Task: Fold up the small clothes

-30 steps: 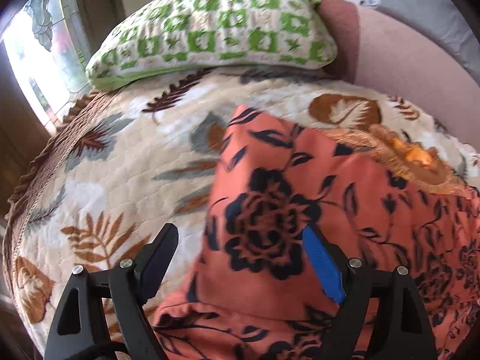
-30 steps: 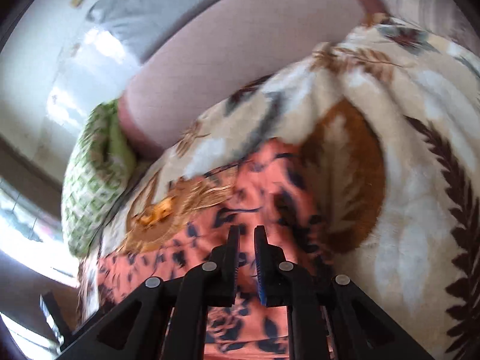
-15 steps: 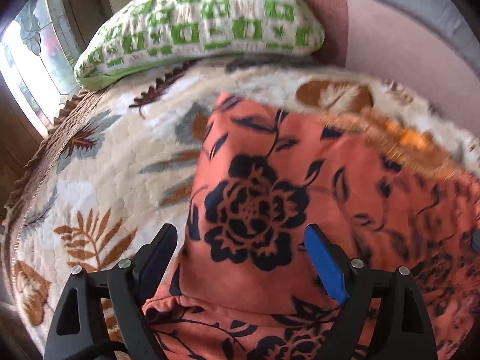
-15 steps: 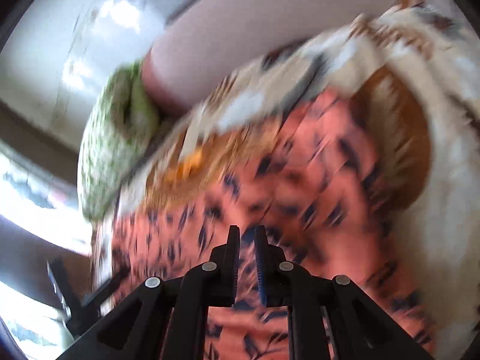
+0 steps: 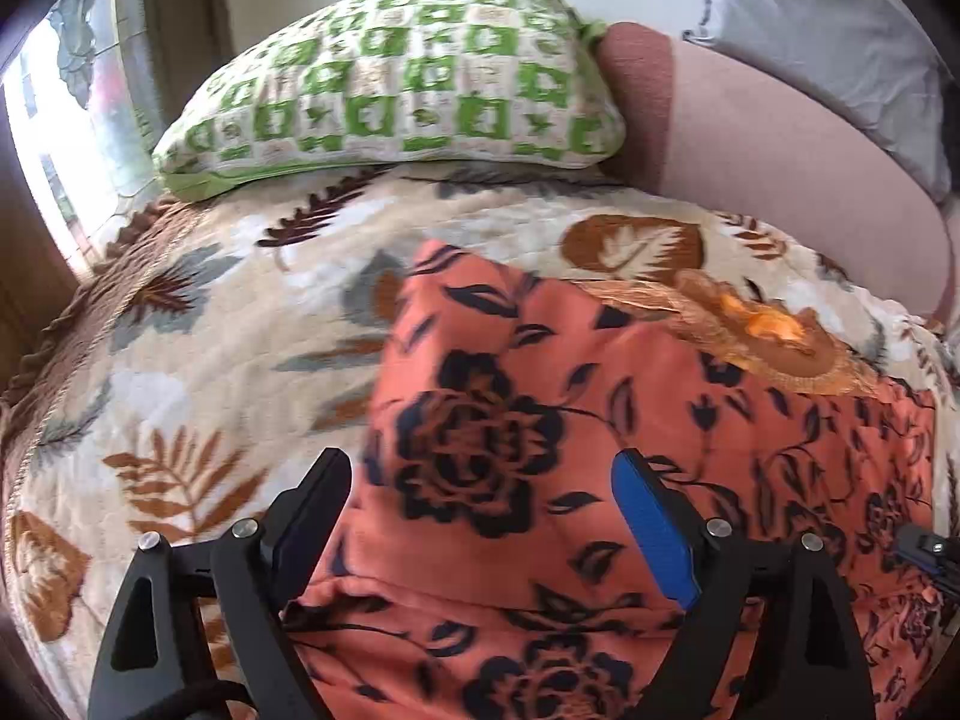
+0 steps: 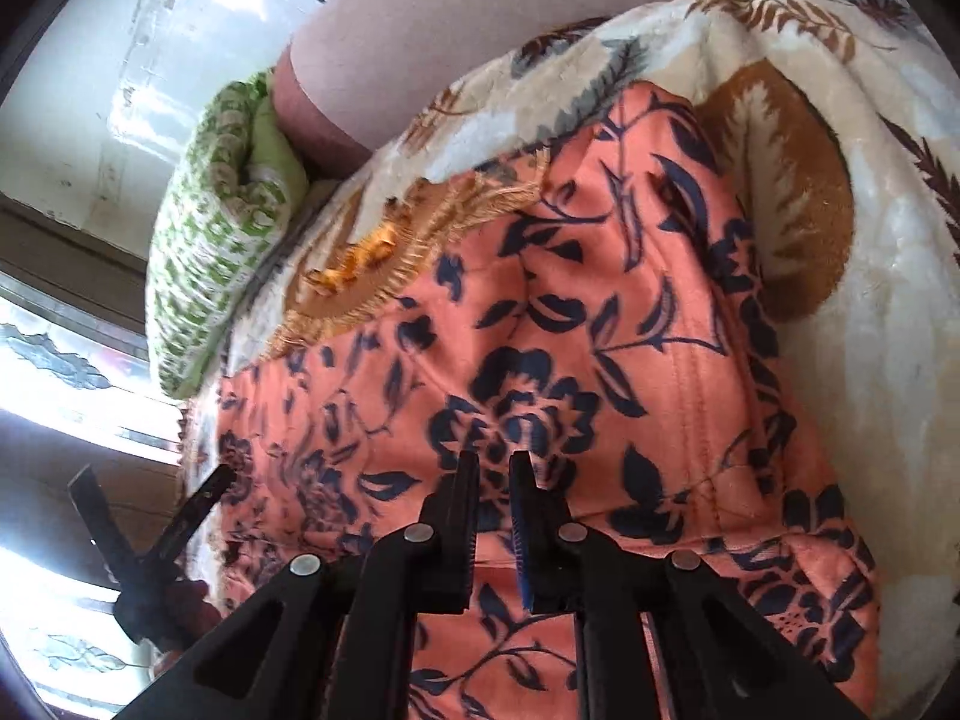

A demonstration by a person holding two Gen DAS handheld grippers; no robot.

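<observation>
An orange garment [image 5: 600, 420] with a dark floral print lies spread on the leaf-patterned quilt [image 5: 198, 360]. It has a gold embroidered, fringed neckline [image 5: 750, 330] at its far edge. My left gripper [image 5: 480, 468] hovers open over the garment's left part, its fingers straddling a big printed flower without touching cloth. My right gripper [image 6: 493, 462] is shut just above the garment [image 6: 570, 330], with only a thin slit between its pads and no cloth pinched. The left gripper [image 6: 153, 480] also shows at the left edge of the right wrist view, open.
A green-and-white checked pillow [image 5: 396, 78] lies at the head of the bed, with a pink bolster [image 5: 750, 138] and a grey cushion [image 5: 840, 30] behind. A bright window [image 5: 54, 138] is on the left. The quilt [image 6: 870, 210] bunches up beside the garment's right side.
The right gripper has swung in over the garment, which now fills more of its view. The left gripper stays open in almost the same place.
</observation>
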